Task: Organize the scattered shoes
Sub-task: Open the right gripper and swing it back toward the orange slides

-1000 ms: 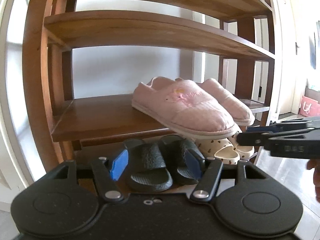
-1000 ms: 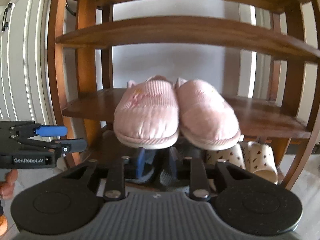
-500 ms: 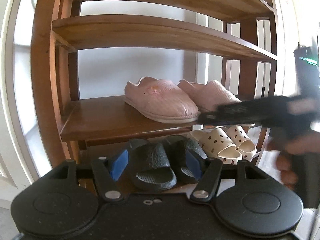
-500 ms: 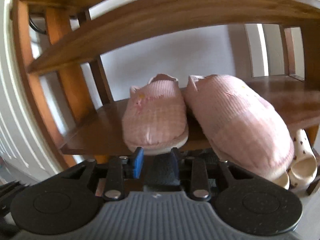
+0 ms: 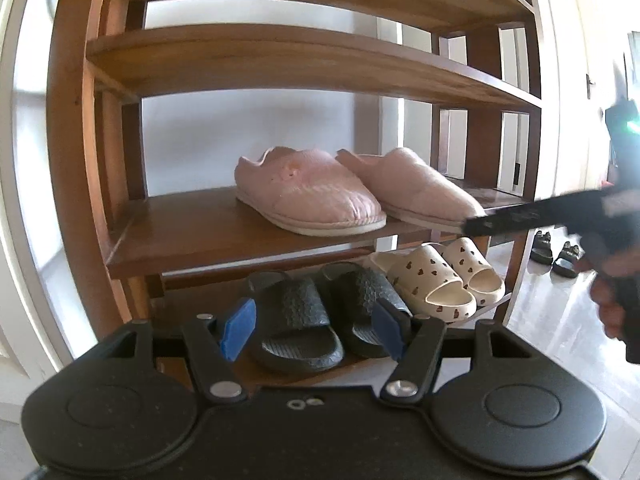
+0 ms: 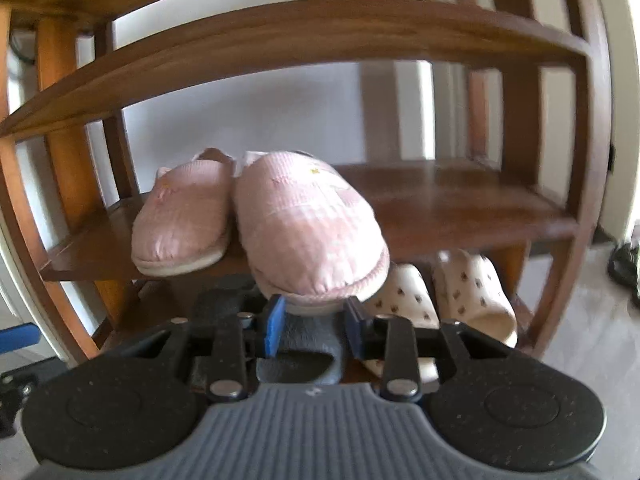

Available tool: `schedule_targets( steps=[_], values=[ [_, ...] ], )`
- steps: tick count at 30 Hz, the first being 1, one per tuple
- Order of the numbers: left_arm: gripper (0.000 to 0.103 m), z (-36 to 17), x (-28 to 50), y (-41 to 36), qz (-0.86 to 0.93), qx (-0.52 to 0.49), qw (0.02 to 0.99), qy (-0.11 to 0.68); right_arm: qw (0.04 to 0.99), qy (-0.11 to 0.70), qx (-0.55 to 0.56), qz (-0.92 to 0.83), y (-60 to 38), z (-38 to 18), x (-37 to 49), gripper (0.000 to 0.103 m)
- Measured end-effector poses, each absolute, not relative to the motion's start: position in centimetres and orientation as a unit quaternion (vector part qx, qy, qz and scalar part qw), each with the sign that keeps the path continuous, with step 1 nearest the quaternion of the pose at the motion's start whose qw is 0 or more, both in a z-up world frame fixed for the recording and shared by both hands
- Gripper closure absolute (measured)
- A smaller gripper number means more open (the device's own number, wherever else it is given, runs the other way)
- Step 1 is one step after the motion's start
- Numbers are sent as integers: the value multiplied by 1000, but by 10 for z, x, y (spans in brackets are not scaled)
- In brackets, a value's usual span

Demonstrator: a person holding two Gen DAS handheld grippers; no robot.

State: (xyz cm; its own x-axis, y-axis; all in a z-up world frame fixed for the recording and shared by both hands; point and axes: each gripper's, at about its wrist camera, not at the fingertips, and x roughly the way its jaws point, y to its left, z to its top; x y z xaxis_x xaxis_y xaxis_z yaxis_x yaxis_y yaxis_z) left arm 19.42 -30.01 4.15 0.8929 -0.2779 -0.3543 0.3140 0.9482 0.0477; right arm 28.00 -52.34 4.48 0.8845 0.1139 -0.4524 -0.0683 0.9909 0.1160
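Observation:
A pair of pink slippers stands on a low shelf (image 5: 192,232) of the wooden shoe rack: the left slipper (image 5: 308,196) and the right slipper (image 5: 416,192), side by side, toes toward me. In the right wrist view the right slipper (image 6: 308,236) overhangs the shelf edge. Its toe sits just above my right gripper (image 6: 314,326), whose jaws are opening; the blue pads (image 6: 274,326) do not press on it. From the left wrist view the right gripper's blurred tip (image 5: 476,226) is at that toe. My left gripper (image 5: 314,330) hangs open and empty before the bottom shelf.
Black slides (image 5: 300,320) and cream heart-print slides (image 5: 440,280) fill the bottom shelf. The upper shelves (image 5: 280,60) are bare. Dark sandals (image 5: 554,248) lie on the floor right of the rack. A hand (image 5: 608,304) holds the right gripper.
Both pink slippers now sit further back on the shelf. The right gripper has swung to the right and rolled, and its jaws stand a little wider. The left gripper has stayed put.

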Motion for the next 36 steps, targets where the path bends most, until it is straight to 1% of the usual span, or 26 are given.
schedule_targets(
  steps=[4, 6, 9, 14, 18, 20, 21, 22, 24, 28, 32, 34, 36],
  values=[
    [39, 41, 197, -297, -141, 45, 972, 183, 968, 243, 11, 58, -491, 47, 308, 64],
    [38, 43, 196, -295, -139, 45, 972, 183, 966, 248, 24, 68, -482, 47, 321, 64],
    [38, 45, 194, -290, -134, 46, 974, 178, 966, 242, 47, 82, -480, 51, 311, 64],
    [38, 44, 196, -284, -124, 41, 974, 185, 961, 242, 15, 135, -457, 49, 291, 64],
    [38, 45, 196, -284, -112, 55, 974, 190, 958, 245, 38, 141, -445, 52, 295, 64],
    [38, 44, 195, -279, -101, 62, 974, 191, 957, 248, 43, 142, -439, 50, 290, 63],
    [38, 43, 194, -276, -97, 62, 975, 192, 957, 249, 44, 142, -436, 48, 284, 58],
    [38, 42, 194, -273, -93, 63, 975, 193, 957, 250, 43, 141, -434, 45, 280, 51],
    [38, 41, 195, -266, -82, 67, 975, 196, 955, 253, 43, 148, -427, 33, 260, 47],
    [38, 41, 188, -241, -54, 93, 975, 196, 942, 281, 41, 178, -411, 6, 229, 46],
    [38, 47, 172, -199, 3, 107, 973, 204, 910, 319, 23, 265, -373, -25, 201, 46],
    [38, 53, 155, -163, 58, 114, 967, 219, 889, 333, 15, 312, -350, -38, 193, 46],
    [38, 56, 140, -140, 91, 115, 962, 229, 855, 351, 13, 380, -316, -50, 186, 46]
  ],
)
